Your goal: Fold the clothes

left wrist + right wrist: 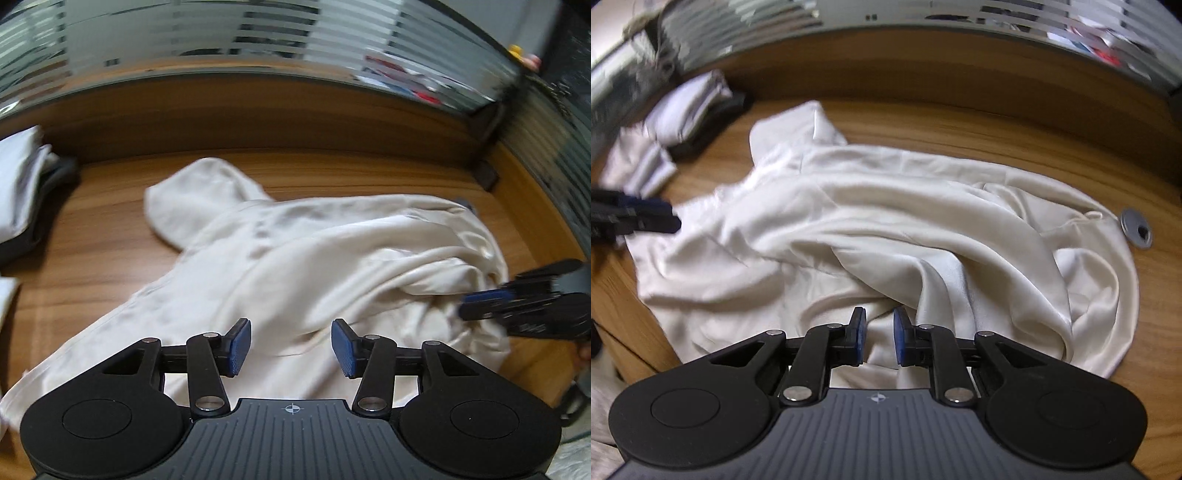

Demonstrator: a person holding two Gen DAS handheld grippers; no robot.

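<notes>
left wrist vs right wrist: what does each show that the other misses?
Only the left wrist view: the left gripper seen from behind, jaws apart with nothing between them, and a dark block by the table's back edge.
Only the right wrist view: the round grey cable grommet in the table, the garment's drawstring, and the right gripper from behind, jaws narrowly apart over the cloth.
Both: the cream hoodie spread rumpled on the wooden table, the folded stack at far left, and the striped glass wall.

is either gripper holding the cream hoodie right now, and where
Nothing is held. The left gripper and right gripper both stand open above the cream hoodie, no cloth pinched.
</notes>
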